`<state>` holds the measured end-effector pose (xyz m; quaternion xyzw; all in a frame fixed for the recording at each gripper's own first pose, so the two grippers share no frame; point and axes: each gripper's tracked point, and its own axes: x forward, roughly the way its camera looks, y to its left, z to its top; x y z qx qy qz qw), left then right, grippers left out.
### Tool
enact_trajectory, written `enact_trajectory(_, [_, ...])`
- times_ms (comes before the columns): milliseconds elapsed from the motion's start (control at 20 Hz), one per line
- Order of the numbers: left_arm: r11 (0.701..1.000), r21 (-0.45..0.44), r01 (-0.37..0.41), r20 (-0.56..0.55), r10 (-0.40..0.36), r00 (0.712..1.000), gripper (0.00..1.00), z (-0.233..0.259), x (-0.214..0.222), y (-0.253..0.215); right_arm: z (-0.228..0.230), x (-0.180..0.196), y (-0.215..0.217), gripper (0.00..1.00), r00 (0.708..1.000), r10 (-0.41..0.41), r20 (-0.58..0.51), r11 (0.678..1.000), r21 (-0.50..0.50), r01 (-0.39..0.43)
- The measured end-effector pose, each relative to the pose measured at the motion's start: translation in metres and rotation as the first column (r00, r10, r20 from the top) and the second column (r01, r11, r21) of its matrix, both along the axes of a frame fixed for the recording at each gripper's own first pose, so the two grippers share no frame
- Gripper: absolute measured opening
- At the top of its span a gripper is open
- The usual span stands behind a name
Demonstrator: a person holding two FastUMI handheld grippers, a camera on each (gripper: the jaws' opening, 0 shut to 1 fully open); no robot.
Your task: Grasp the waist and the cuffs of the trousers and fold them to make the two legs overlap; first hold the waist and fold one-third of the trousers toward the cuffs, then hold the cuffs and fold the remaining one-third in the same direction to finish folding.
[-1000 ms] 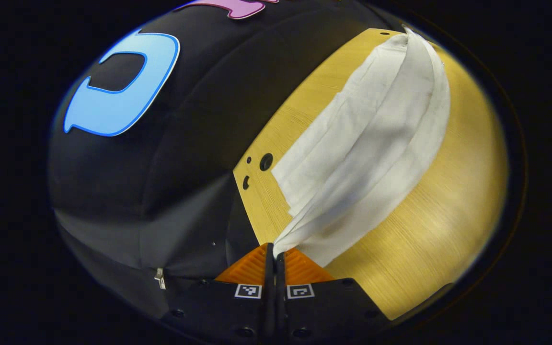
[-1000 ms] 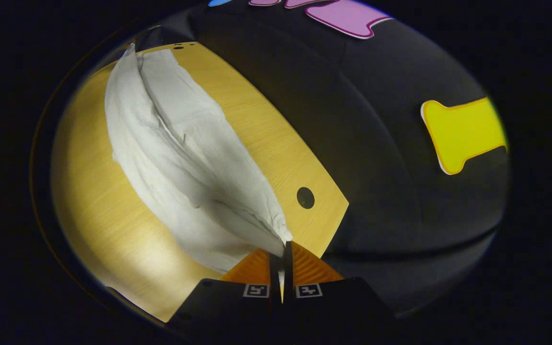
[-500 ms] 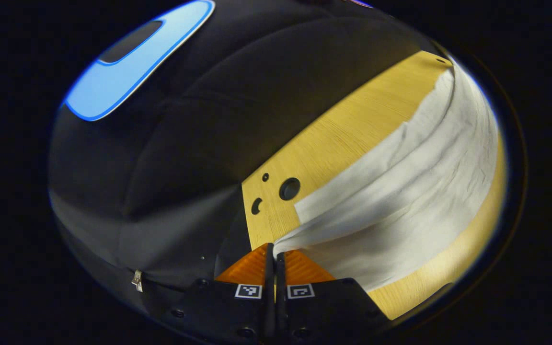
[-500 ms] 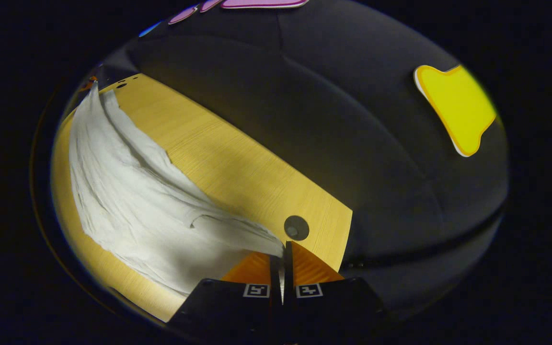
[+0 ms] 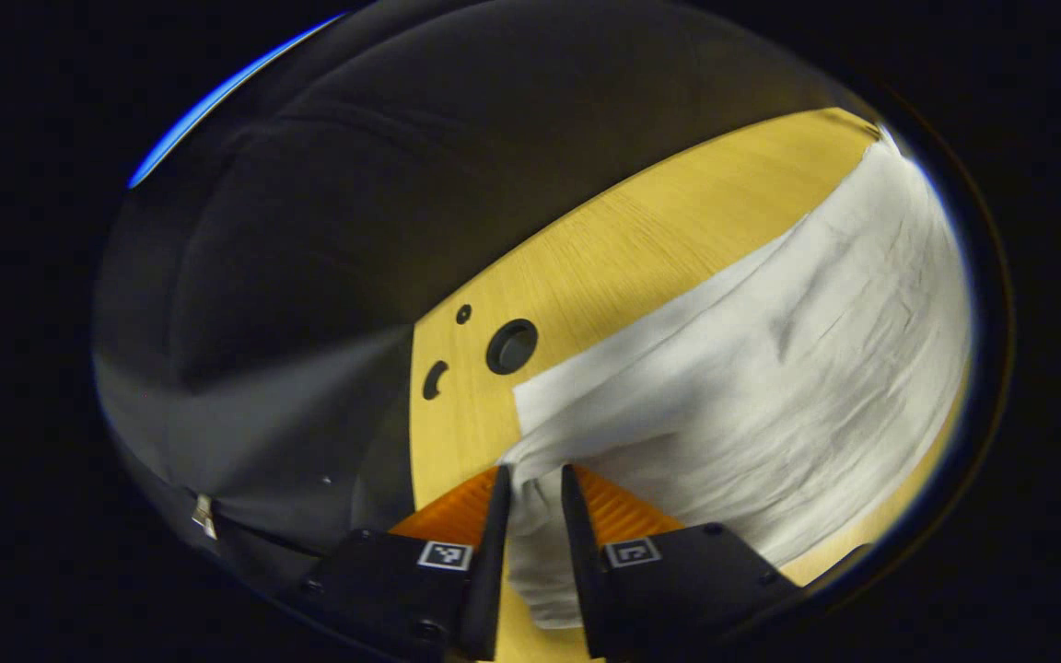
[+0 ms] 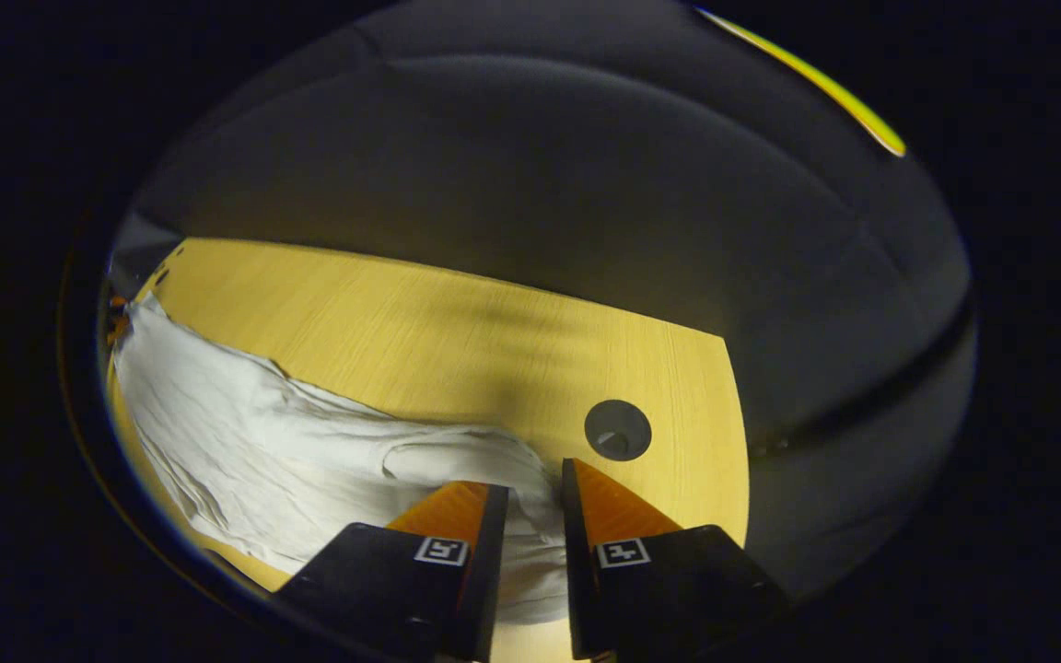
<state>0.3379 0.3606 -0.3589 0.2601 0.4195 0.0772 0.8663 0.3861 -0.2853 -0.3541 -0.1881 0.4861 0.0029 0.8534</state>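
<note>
White trousers lying flat on the yellow worktop, both tools spread apart over their ends.

In the left gripper view the trousers (image 5: 752, 387) are a pale, wrinkled sheet running from the bottom centre up to the right edge of the frame, with soft creases along their length and a straight edge beside the round holes (image 5: 511, 345) in the worktop (image 5: 641, 239). The left tool (image 5: 535, 479) is released, its fingers parted with a fold of cloth showing in the gap between them. In the right gripper view the trousers (image 6: 254, 451) stretch from the lower centre to the left edge, rumpled, with a curved seam near the middle. The right tool (image 6: 535, 493) is also released, fingers apart over the cloth's end, near a round hole (image 6: 617, 430) in the worktop (image 6: 420, 322).
</note>
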Motion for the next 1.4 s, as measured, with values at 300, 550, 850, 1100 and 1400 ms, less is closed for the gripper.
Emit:
enact_trajectory(300, [0.978, -0.198, -0.062, 0.198, 0.102, 0.975, 0.97, 0.05, -0.026, -0.023, 0.005, -0.021, -0.012, 0.74, 0.948, -0.315, 0.04, 0.902, 0.324, 0.286])
enact_trajectory(550, [0.958, -0.276, -0.075, 0.321, 0.165, 0.932, 0.97, 0.092, -0.066, -0.031, 0.008, -0.018, -0.03, 0.98, 0.871, -0.452, 0.193, 0.868, 0.321, 0.379])
enact_trajectory(850, [0.901, -0.429, -0.059, 0.394, 0.246, 0.886, 0.97, 0.118, -0.116, -0.077, 0.002, -0.031, -0.032, 0.99, 0.794, -0.545, 0.269, 0.813, 0.399, 0.423])
enact_trajectory(1100, [0.835, -0.548, -0.045, 0.388, 0.302, 0.871, 0.98, 0.12, -0.144, -0.109, 0.011, -0.046, -0.039, 0.99, 0.696, -0.65, 0.305, 0.745, 0.439, 0.503])
enact_trajectory(1400, [0.779, -0.624, -0.059, 0.369, 0.36, 0.857, 0.96, 0.12, -0.16, -0.118, 0.007, -0.053, -0.044, 0.98, 0.68, -0.653, 0.333, 0.755, 0.358, 0.55])
